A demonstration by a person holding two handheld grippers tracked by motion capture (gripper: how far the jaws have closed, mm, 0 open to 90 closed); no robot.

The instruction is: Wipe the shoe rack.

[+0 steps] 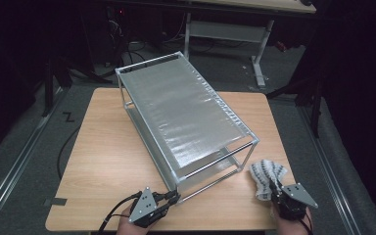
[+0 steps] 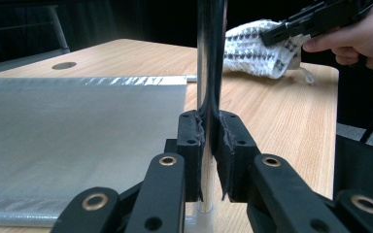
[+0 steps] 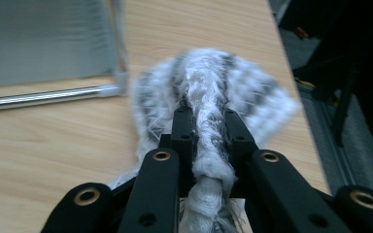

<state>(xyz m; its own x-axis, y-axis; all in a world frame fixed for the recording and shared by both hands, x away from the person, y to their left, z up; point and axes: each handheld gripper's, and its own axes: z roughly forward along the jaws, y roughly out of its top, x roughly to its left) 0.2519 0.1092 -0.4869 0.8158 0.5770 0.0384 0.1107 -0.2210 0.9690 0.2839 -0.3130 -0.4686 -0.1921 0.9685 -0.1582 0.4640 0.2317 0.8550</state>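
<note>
On the wooden table in a dark room, left tongs clamped on rack post, right tongs gripping cloth.

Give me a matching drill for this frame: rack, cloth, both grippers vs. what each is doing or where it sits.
Things:
1. left gripper
2. right gripper
3. cloth
4. metal rack

States:
A. stands on the wooden table, set at an angle to the table's edges
B. shut on the rack's near corner post
C. bunched, black-and-white pattern, near the table's right edge
D. shut on the cloth

Pairs: 1-B, 2-D, 3-C, 4-A
</note>
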